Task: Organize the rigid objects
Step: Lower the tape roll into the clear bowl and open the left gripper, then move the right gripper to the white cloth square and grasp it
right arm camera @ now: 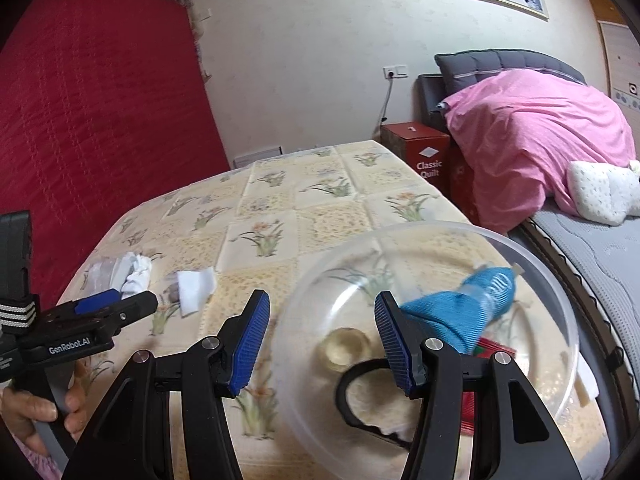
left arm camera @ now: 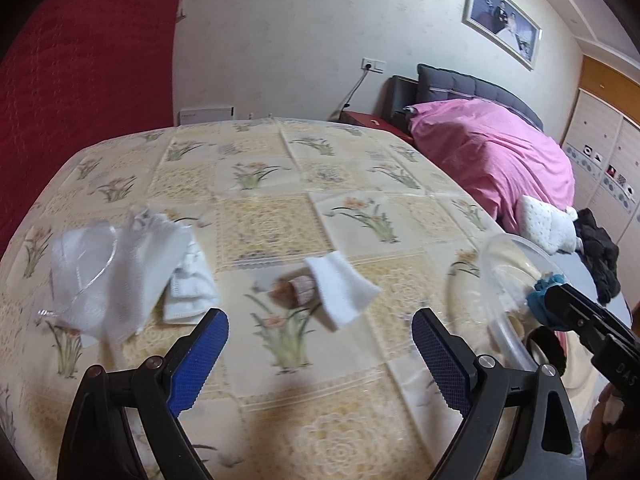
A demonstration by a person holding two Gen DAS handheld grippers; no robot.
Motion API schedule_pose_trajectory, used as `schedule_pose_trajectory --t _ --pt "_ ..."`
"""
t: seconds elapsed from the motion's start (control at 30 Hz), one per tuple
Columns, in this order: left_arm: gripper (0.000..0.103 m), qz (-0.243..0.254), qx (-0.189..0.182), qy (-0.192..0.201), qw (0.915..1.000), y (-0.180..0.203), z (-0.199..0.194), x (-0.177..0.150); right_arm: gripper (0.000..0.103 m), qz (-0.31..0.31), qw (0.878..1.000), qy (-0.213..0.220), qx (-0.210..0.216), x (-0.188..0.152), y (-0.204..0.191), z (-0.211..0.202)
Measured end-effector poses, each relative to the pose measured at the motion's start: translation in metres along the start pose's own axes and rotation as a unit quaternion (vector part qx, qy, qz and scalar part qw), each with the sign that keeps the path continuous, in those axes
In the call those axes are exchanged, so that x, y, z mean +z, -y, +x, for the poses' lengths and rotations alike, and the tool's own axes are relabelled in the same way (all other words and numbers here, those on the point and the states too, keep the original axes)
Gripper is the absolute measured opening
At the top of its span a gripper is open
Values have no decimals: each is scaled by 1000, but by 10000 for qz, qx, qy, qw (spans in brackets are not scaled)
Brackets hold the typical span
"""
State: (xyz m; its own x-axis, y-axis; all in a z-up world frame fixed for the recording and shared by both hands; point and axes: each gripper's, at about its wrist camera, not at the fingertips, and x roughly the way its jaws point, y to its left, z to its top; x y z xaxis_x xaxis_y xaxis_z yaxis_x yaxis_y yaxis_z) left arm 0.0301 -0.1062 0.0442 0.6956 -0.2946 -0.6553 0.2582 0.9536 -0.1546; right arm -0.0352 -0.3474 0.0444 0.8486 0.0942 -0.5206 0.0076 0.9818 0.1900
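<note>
The left gripper [left arm camera: 320, 336], fingers wide and empty, is nearing the small brown ridged object [left arm camera: 294, 290] under a white cloth mid-worktop, needing closure there, while the right gripper [right arm camera: 322, 340] (half-open, empty) is hovering over the clear plastic bowl [right arm camera: 552, 280].

I read "GenRobot.AI" on the side of my left gripper [right arm camera: 120, 308]. "Classic Quilt" stands in white on the red box [right arm camera: 428, 160] past the table's far right corner.
</note>
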Motion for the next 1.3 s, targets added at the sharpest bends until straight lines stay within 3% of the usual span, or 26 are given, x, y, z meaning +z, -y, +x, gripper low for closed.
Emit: schedule_pose_trajectory --t 0.13,0.27,0.57,0.93,1.3 --pt "96 -97 114 20 9999 -13 -2 -2 57 -188 9997 -89 161 3 -17 7" --pt "96 -106 319 72 9994 -23 -5 -6 68 -437 9983 -187 326 3 -38 18" --pt "103 -119 711 228 9971 -41 -12 -10 68 -845 9924 -593 666 -1 -79 51" --pt "103 -378 691 213 9967 -56 -13 -12 68 -1184 9825 -1120 904 -2 -110 94" --pt "103 -504 594 262 9966 -61 -17 -12 69 -1488 9752 -1460 736 -1 -124 130"
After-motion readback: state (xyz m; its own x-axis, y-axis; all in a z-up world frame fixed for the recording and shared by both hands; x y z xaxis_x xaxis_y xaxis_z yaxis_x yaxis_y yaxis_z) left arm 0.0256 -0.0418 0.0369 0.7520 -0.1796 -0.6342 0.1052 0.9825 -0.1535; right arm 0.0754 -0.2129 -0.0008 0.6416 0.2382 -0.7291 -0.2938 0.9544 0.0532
